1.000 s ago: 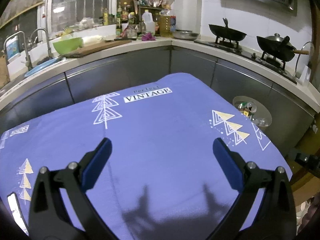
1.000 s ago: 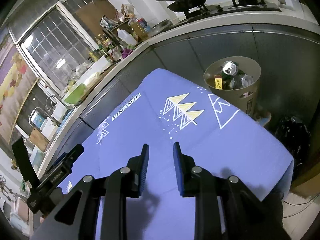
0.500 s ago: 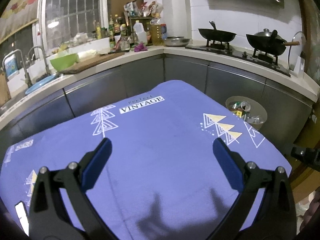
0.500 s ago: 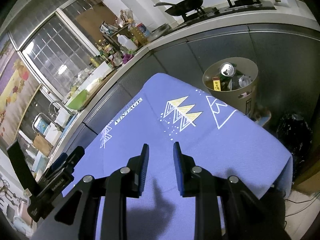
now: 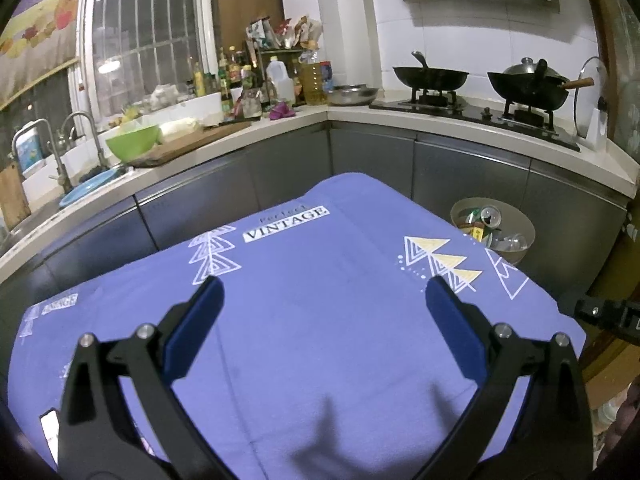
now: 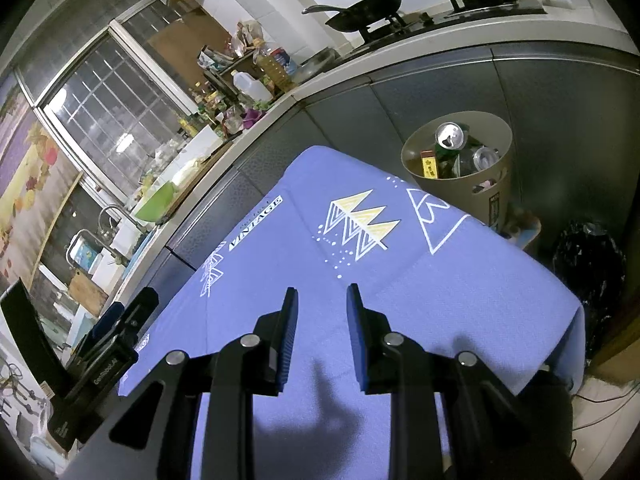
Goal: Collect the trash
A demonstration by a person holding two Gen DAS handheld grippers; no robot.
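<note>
Right wrist view: right gripper (image 6: 319,296) jaws narrow, empty; left gripper (image 5: 320,300) jaws wide, empty. Worktop cloth (image 5: 320,340) shows no trash, bin (image 6: 460,160) full; scan the edges before retracting.

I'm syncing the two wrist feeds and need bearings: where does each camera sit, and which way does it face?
Left wrist: behind the left gripper, slanting down across the purple tablecloth toward the stove and sink corner; its two fingers stand wide apart.
Right wrist: behind the right gripper, tilted, slanting down over the cloth toward the trash bin; its fingers stand narrowly apart with nothing between; the left gripper shows at lower left.
Shared: tablecloth, bin holding cans, woks, green bowl.
</note>
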